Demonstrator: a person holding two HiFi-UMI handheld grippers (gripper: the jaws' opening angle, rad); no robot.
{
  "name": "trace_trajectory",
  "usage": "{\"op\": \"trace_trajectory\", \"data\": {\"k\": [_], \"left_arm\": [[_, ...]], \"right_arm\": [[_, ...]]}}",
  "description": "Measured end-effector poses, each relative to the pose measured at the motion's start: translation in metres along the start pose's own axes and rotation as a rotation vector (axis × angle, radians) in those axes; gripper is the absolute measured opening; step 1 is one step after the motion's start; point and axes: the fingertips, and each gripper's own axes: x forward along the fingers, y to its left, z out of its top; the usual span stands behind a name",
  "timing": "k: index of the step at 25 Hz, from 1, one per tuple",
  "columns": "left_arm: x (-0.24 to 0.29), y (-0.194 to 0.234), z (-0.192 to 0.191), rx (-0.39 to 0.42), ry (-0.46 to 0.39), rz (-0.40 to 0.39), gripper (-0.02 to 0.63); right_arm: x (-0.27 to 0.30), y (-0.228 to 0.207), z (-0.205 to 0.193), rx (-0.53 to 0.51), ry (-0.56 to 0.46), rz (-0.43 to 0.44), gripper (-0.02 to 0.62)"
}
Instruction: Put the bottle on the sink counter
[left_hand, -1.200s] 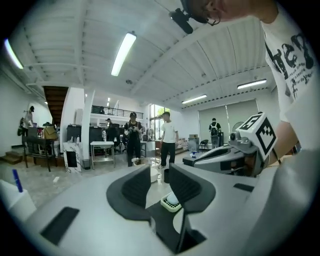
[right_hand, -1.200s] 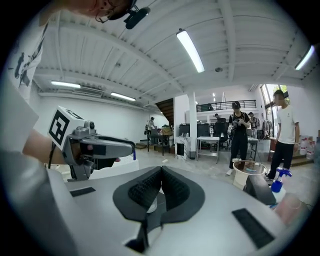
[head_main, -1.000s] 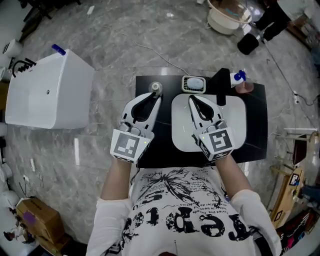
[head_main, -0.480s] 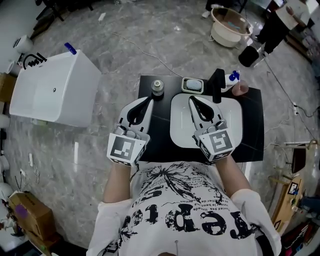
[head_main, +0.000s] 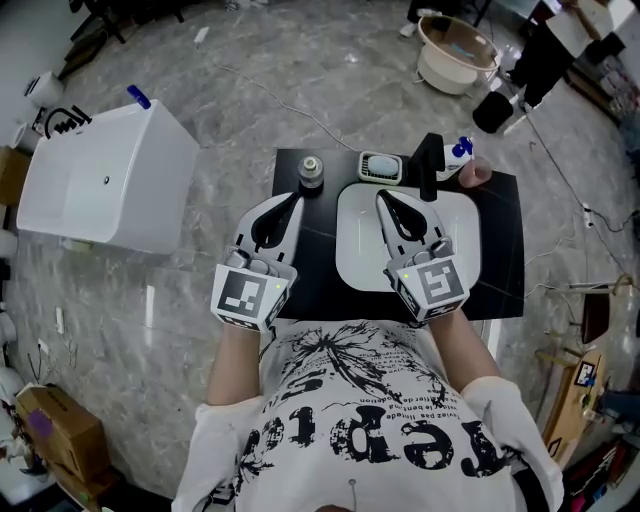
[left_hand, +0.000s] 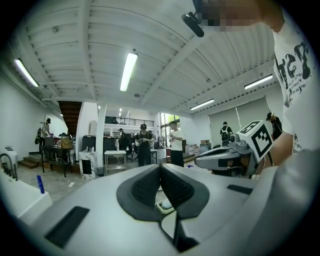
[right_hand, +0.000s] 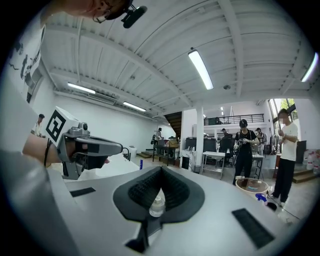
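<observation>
The bottle (head_main: 311, 172) stands upright on the black counter (head_main: 505, 265), near its far left corner and just left of the white sink (head_main: 358, 255). It is small and round, clear-bodied with rounded shoulders and a pale cap. From above, little more than the cap and the ring of the shoulder shows. Nothing touches it.

The left gripper (head_main: 289, 201) hovers nearest, over the counter's left side, with its tips short of the bottle and apart from it. In the left gripper view its jaws are pressed together at the tips, pinching nothing. Through the slot below them a soap dish (left_hand: 165, 206) shows, white with a greenish rim.

The right gripper (head_main: 386, 200) is over the sink, angled a little toward the left. Its jaws also meet at the tips and hold nothing. The bottle shows through the gap beneath them in the right gripper view, but it stands beyond the gripper, not in it.

Along the counter's far edge, right of the bottle, are the soap dish, then a black faucet (head_main: 429, 165), then a blue-topped spray bottle (head_main: 460, 150). Off the counter to the left stands a large white box (head_main: 100, 180) on the grey marbled floor. A pale tub (head_main: 455, 45) sits farther off — well beyond the counter.
</observation>
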Motion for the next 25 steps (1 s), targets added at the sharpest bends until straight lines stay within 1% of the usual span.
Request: {"op": "trace_trajectory", "data": {"k": [6,15,21,25], "left_arm": [[-0.005,-0.001,-0.002,0.022,0.002,0.004,0.014],[-0.003,0.007,-0.005,0.043,0.001,-0.014,0.014],[-0.006,0.003,-0.001,0.042,-0.018,-0.025,0.014],[-0.007,0.000,-0.011,0.032,-0.010,-0.032,0.014]], "right_arm": [[-0.004,0.008,-0.005,0.000,0.008,0.000,0.012],[0.001,0.002,-0.005,0.018,-0.004,-0.032,0.012],[-0.004,0.005,-0.005,0.012,-0.019,-0.031,0.012],[-0.004,0.007,-0.008,0.011,-0.021,-0.026,0.012]]}}
